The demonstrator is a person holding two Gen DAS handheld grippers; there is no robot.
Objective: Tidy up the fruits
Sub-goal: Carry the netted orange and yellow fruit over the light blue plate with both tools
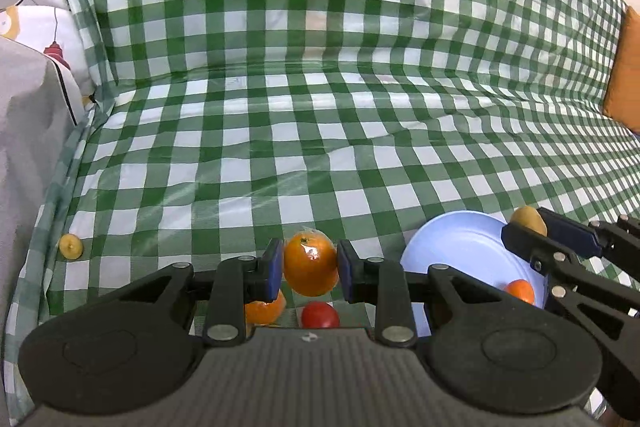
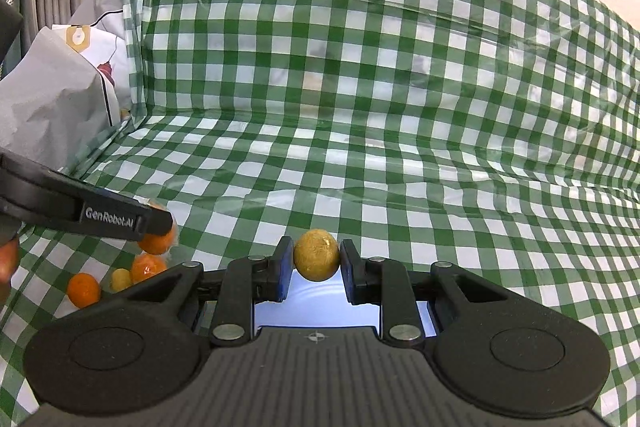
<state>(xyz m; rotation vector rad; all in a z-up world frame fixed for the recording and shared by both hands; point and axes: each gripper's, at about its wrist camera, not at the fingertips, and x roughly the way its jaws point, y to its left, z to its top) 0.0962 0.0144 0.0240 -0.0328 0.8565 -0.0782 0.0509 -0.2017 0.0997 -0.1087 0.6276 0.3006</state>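
Note:
My left gripper is shut on a plastic-wrapped orange and holds it above the checked cloth. Below it lie another orange and a red fruit. My right gripper is shut on a brownish-yellow round fruit over a light blue plate. In the left wrist view the plate sits at the right with a small orange on it, and the right gripper holds its fruit above the plate's far rim.
A small yellow fruit lies near the cloth's left edge. In the right wrist view several oranges and a yellow fruit lie at the left under the left gripper's finger. Grey fabric borders the left; an orange cushion the right.

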